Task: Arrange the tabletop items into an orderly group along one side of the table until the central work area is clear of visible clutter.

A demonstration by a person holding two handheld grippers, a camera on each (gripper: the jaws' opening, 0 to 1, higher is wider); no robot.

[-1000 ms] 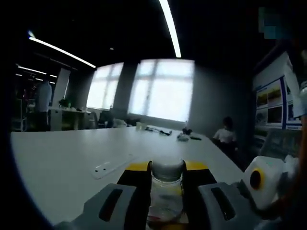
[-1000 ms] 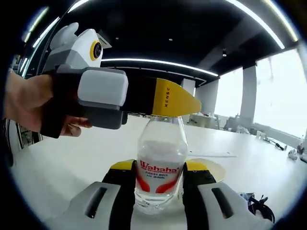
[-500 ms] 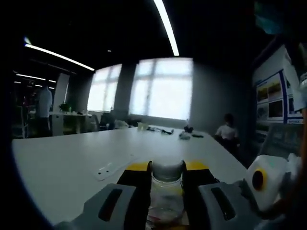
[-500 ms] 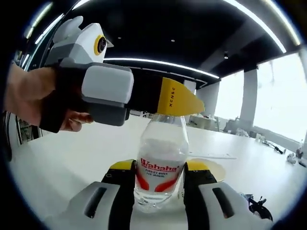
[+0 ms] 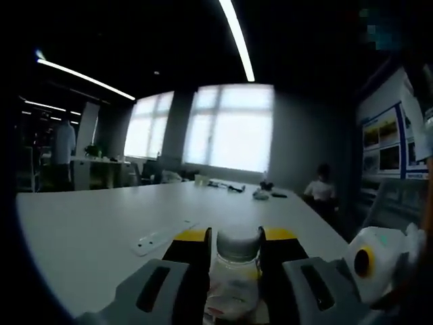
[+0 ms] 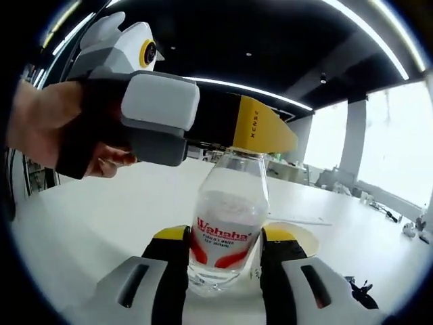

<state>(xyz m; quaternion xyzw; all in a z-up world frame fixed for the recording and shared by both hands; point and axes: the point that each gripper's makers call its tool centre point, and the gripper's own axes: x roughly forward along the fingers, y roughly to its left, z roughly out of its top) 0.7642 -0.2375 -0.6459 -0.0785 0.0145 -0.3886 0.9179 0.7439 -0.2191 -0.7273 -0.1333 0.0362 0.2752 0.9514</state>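
The left gripper (image 6: pixel 260 139) has risen a little on the bottle (image 6: pixel 226 227) since a second ago, so its yellow jaws now pinch the cap at the very top rather than hiding the neck. In the left gripper view, that grey cap (image 5: pixel 237 244) sits squeezed between the jaws. The right gripper (image 6: pixel 223 261) clamps the bottle's body at the red label, holding it upright over the white table (image 6: pixel 101 217). A person's hand (image 6: pixel 40 132) grips the left tool. Behind the bottle lies what may be a pale plate (image 6: pixel 298 233). Farther off, a flat white strip (image 5: pixel 159 237) rests on the table.
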